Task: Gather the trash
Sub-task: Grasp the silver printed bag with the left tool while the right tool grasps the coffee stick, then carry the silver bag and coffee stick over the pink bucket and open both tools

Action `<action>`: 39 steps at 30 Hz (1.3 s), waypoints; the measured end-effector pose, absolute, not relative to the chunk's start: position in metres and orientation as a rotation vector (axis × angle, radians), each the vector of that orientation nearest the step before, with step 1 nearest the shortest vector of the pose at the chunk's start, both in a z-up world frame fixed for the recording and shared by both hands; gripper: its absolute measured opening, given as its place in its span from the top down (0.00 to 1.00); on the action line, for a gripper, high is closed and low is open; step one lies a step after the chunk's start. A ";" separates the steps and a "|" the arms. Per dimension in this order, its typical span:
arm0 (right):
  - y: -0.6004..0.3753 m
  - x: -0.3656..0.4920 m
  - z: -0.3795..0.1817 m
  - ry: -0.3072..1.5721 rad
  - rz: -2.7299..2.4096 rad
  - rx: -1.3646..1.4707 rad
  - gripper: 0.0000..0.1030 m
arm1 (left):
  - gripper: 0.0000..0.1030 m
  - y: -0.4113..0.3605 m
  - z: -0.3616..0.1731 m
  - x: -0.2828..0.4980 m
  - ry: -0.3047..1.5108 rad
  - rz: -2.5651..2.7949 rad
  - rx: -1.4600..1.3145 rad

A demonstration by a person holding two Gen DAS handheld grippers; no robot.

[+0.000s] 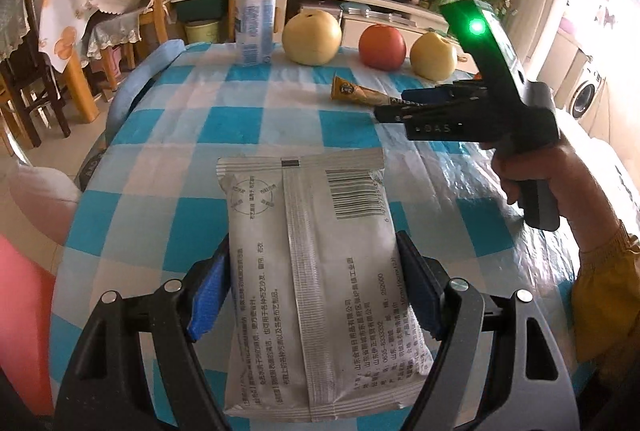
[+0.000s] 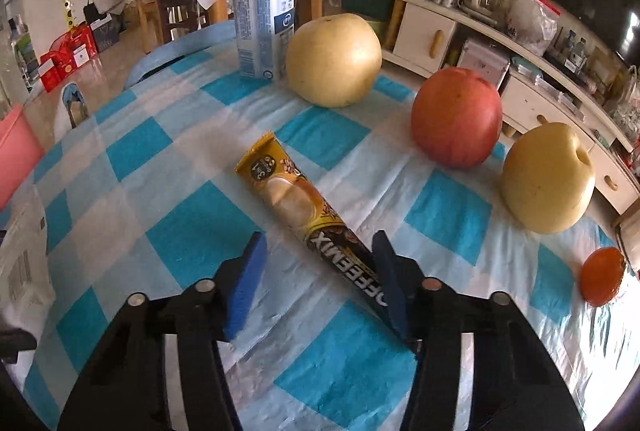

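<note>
Left tool (image 1: 316,295) pinching a grey wipes packet (image 1: 316,271) above the checked worktop (image 1: 168,135), right tool (image 2: 320,271) spread astride a coffee-mix sachet (image 2: 304,207) lying flat, pads apart from it

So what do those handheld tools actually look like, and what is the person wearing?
Each tool is black plastic with silver rivets and two fingers padded in blue. The right tool has small white lettering on its body, a grey pistol-style handle and a dark upright block with a glowing green light. The hand gripping it shows a mustard-yellow sleeve with a gathered cuff.
</note>
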State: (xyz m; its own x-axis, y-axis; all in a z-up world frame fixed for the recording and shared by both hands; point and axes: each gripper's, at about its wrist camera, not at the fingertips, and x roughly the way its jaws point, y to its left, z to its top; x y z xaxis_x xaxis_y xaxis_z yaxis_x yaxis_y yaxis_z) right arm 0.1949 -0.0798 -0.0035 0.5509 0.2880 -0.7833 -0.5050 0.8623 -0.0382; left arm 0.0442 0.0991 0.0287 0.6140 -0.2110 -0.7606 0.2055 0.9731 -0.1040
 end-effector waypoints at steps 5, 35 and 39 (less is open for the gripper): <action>-0.080 0.188 -0.001 0.874 0.480 -0.275 0.75 | 0.25 0.108 0.031 0.043 0.867 -0.227 -0.032; -0.108 0.086 0.025 0.854 0.408 0.195 0.91 | 0.25 0.146 0.052 0.026 0.782 -0.219 -0.090; -0.106 0.066 0.031 0.850 0.434 0.282 0.91 | 0.25 0.155 0.057 0.021 0.763 -0.215 -0.100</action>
State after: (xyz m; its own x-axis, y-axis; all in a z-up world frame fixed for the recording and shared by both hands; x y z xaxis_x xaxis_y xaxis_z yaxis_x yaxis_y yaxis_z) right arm 0.0659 -0.1058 0.0312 0.5811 0.4762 -0.6599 -0.2554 0.8767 0.4077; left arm 0.0211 0.1555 0.0573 0.7024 -0.2291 -0.6739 0.1572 0.9733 -0.1671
